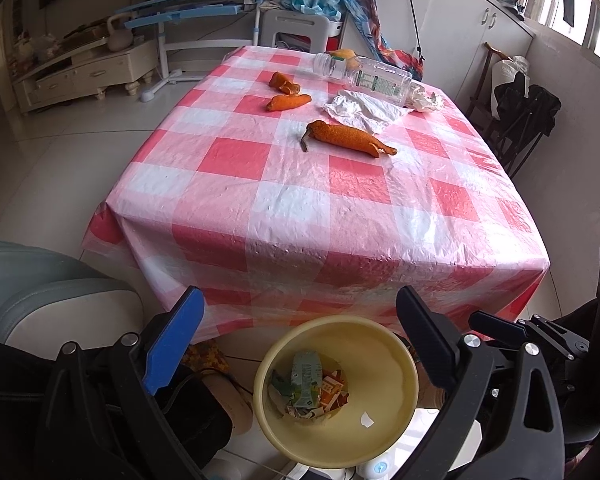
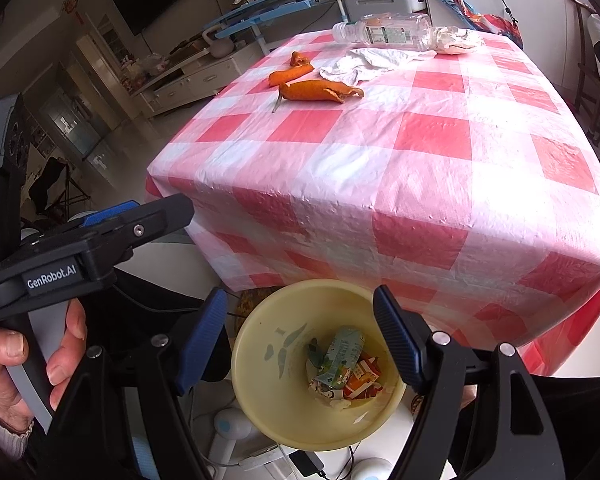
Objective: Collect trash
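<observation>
Left wrist view: left tongs point(image 1: 300, 324) spread, empty, angled down over the yellow bin point(image 1: 336, 392) at lower centre. Trash remains on the table point(image 1: 340, 208) at upper centre: orange peels point(image 1: 350, 138), crumpled tissue point(image 1: 362, 110), plastic bottle point(image 1: 364, 74).

Right wrist view: right tongs point(image 2: 298, 326) spread, empty, above the bin point(image 2: 316, 364); a hand point(image 2: 16, 376) grips the left tool at lower left. Judged step: between pickups. Next move calls for reaching to the nearest peel point(image 2: 320, 91)
</observation>
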`<action>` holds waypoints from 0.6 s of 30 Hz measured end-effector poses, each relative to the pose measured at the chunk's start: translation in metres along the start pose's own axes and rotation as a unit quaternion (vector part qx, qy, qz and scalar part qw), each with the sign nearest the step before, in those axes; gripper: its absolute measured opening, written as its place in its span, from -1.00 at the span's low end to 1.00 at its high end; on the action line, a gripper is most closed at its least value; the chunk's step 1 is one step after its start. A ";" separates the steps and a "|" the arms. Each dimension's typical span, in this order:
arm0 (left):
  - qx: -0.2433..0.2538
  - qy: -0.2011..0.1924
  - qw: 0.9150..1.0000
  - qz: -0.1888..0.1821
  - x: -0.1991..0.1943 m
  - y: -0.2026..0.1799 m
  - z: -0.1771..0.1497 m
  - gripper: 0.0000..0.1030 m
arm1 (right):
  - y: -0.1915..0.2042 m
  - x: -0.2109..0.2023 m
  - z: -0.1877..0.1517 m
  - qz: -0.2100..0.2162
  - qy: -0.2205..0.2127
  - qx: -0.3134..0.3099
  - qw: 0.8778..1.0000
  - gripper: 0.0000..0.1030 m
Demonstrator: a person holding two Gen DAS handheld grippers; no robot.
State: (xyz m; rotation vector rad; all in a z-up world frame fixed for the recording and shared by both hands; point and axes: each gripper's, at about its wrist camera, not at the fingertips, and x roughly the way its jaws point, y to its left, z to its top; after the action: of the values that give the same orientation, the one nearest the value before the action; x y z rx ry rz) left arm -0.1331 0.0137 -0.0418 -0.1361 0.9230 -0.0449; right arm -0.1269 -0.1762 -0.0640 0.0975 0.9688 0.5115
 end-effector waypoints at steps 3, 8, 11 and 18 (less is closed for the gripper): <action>-0.001 0.000 1.000 0.000 -0.001 0.000 0.001 0.81 | 0.000 0.001 0.000 -0.001 0.001 -0.001 1.000 0.41; -0.002 0.000 1.000 -0.001 -0.001 0.001 0.001 0.81 | 0.001 0.001 0.000 -0.001 0.001 -0.001 1.000 0.41; -0.003 0.001 1.000 -0.001 -0.001 0.001 0.002 0.81 | 0.001 0.001 -0.001 -0.001 0.001 -0.002 1.000 0.41; -0.004 0.002 1.000 -0.001 -0.002 0.002 0.002 0.81 | 0.001 0.001 -0.001 -0.001 0.001 -0.002 1.000 0.41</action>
State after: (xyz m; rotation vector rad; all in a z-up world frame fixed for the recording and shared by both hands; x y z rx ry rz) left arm -0.1324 0.0155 -0.0395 -0.1438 0.9269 -0.0442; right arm -0.1276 -0.1747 -0.0650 0.0918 0.9695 0.5112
